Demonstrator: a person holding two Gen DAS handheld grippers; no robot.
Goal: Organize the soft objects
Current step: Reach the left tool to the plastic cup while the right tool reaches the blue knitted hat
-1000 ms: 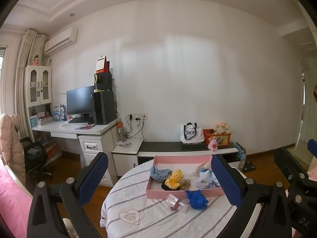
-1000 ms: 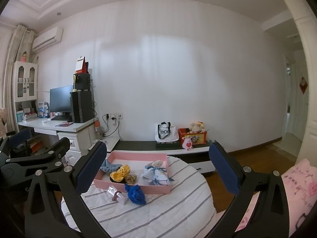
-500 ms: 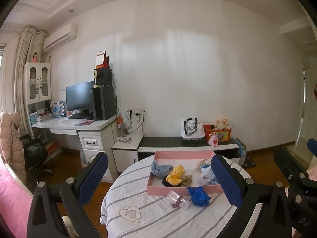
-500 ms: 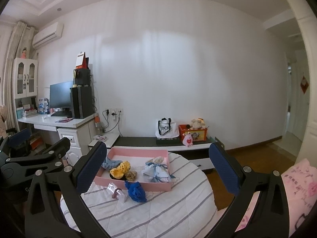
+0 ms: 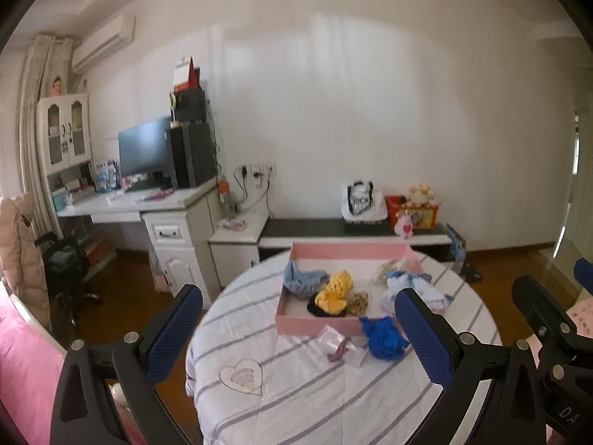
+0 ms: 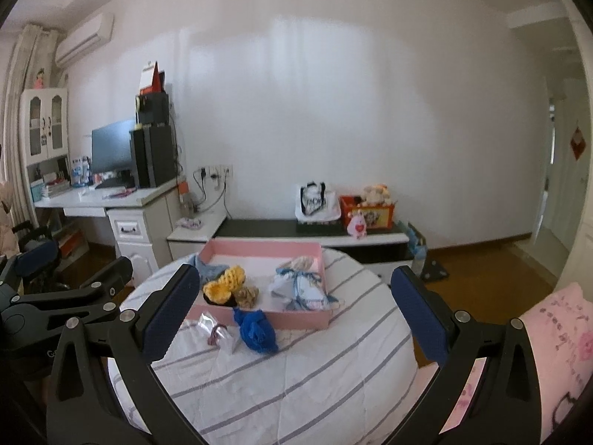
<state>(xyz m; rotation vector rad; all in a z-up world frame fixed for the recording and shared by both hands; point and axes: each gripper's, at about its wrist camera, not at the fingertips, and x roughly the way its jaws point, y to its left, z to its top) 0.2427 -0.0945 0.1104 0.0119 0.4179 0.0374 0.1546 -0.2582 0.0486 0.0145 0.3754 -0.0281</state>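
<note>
Two grippers, left (image 5: 296, 328) and right (image 6: 292, 315), spread empty; one tray (image 6: 296, 319) holds perhaps five soft items.

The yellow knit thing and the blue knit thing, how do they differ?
The yellow knit piece lies inside the pink box, touching other soft items; the blue knit piece lies outside it on the striped tablecloth, against the box's near wall. The yellow one is bright and lumpy, while the blue one is darker and bunched in folds. Both look soft, and neither is held by a gripper.

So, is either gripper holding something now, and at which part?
Nothing is held: the left gripper and the right gripper are both open and empty.
</note>
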